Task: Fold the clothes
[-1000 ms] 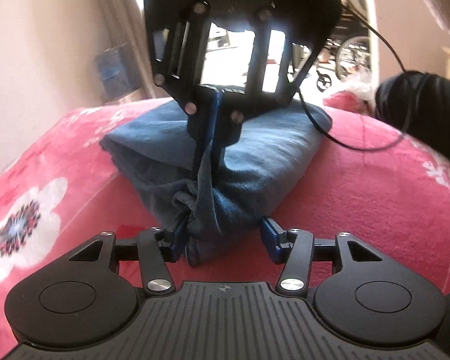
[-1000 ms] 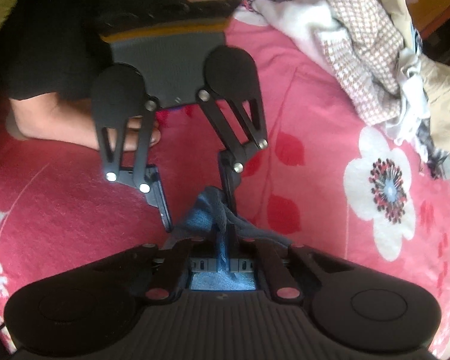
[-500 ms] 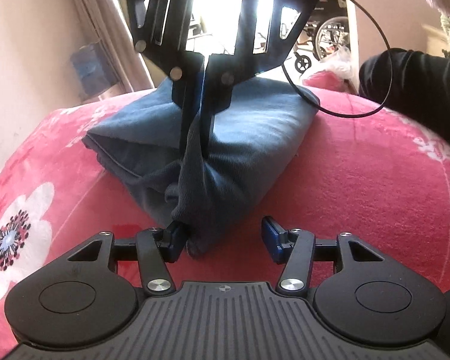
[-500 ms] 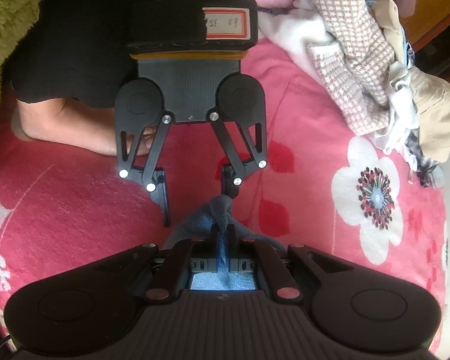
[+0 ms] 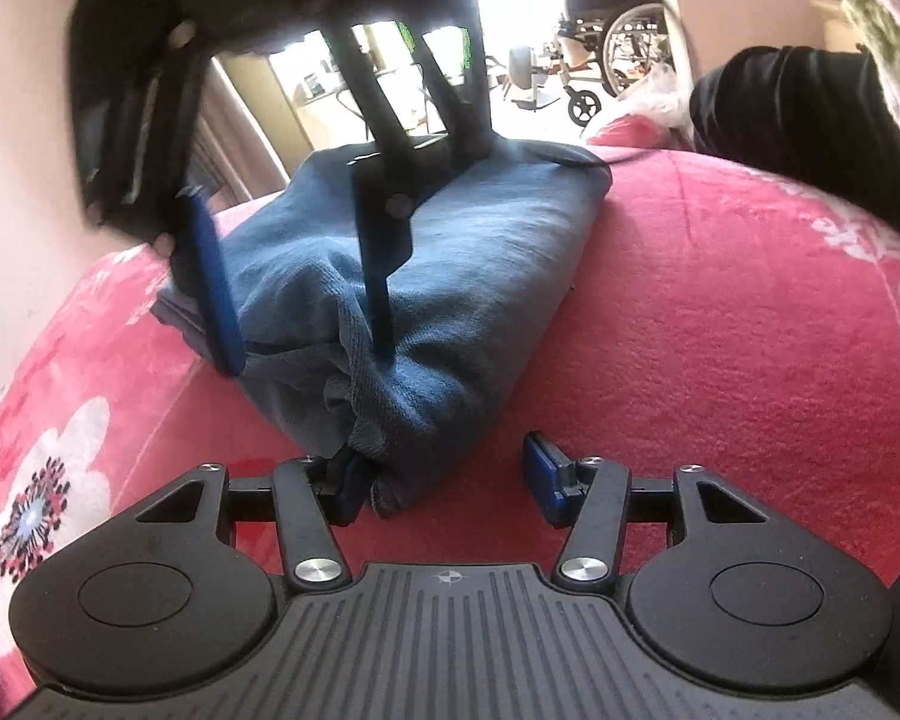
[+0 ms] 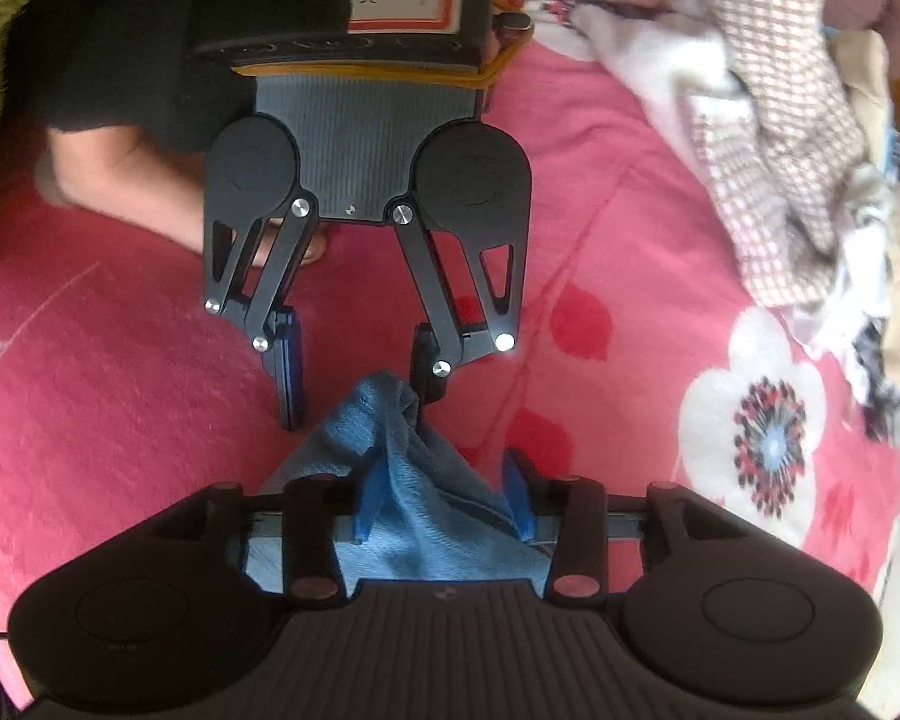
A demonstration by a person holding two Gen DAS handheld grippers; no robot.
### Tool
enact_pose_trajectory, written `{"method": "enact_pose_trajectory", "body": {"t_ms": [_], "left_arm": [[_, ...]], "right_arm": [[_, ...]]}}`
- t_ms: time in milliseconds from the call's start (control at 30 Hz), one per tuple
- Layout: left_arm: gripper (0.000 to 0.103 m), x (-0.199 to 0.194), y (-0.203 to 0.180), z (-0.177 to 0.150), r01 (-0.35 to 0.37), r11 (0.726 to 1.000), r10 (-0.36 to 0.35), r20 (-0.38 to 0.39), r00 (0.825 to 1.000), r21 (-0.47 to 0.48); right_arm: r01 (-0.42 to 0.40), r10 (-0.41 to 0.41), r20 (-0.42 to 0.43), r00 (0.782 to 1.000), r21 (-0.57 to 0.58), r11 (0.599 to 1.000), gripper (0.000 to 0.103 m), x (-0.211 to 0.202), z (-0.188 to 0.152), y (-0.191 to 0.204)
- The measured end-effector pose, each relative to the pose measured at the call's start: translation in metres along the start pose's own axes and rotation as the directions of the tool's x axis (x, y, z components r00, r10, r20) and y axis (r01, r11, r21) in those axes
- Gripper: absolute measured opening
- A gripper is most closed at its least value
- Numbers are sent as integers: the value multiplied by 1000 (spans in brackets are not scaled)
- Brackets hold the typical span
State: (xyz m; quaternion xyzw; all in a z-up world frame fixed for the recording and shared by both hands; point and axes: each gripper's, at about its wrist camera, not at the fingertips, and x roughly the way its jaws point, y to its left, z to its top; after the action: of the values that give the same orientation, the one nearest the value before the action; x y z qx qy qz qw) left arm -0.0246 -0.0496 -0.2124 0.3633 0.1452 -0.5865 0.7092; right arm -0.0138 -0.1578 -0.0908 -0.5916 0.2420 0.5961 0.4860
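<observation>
Fingers of both grippers stand spread, with nothing clamped between them. Beneath them a red floral blanket [image 5: 720, 324] covers the whole surface. On it, ahead of the left gripper [image 5: 444, 474], lies a folded blue garment [image 5: 468, 276], its bunched near corner touching the inner side of that gripper's left finger and lying well clear of the right one. Off to the right gripper's far right, a pile of unfolded clothes [image 6: 810, 138] sits on the blanket, well apart from the garment. The right gripper [image 6: 444, 498] stands over the garment from the opposite side, fabric rising loosely in the gap between its blue pads without being pinched; seen from the left wrist, one of its fingers [image 5: 384, 306] presses down on the cloth.
</observation>
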Motion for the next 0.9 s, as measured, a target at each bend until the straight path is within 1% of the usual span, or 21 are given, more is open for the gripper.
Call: {"method": "enact_pose_trajectory", "body": {"t_ms": [67,100,133,200,233,267,300,333,433,567,667,800,900], "left_arm": [[53,0,0,0,0,1000,0,1,1000,22],[53,0,-1,0,-1,1000,1,2,1000,30],[52,1,-2,0,-3,999,2,3,1000,35],[53,1,-3,-1,-5,999,4,5,1000,44],[53,1,-3,-1,-6,999,5,7,1000,48],[53,2,-3,-1,-6,999,5,8,1000,51],[53,1,-3,-2,-5,999,5,9,1000,53],[53,1,-3,-2,-5,998,4,11,1000,59],[54,2,-4,-1,-3,997,3,6,1000,82],[57,3,-5,1,-13,994,11,16,1000,107],[56,-1,-5,2,-34,993,30,36,999,117],[56,-3,-5,2,-49,991,44,40,998,124],[57,-5,-5,0,-58,989,55,26,998,135]], "right_arm": [[-60,60,-10,998,-34,998,50,5,3,-9],[-105,104,-34,994,-17,994,54,10,4,-15],[-151,152,-60,987,6,988,54,16,5,-22],[-242,247,-109,963,57,969,53,29,6,-34],[-264,273,-113,955,84,961,50,30,6,-38],[-282,294,-113,949,111,953,45,30,6,-41],[-300,316,-112,942,138,944,30,31,5,-44],[-298,314,-113,943,140,944,18,28,5,-42],[-263,274,-123,954,98,960,5,14,4,-29],[-195,198,-120,973,41,980,4,-9,8,-13],[-163,165,-116,980,24,986,4,-15,8,-9],[-144,143,-107,984,-2,990,4,-15,7,-5],[-143,141,-103,985,-13,990,4,-16,7,-4]]}}
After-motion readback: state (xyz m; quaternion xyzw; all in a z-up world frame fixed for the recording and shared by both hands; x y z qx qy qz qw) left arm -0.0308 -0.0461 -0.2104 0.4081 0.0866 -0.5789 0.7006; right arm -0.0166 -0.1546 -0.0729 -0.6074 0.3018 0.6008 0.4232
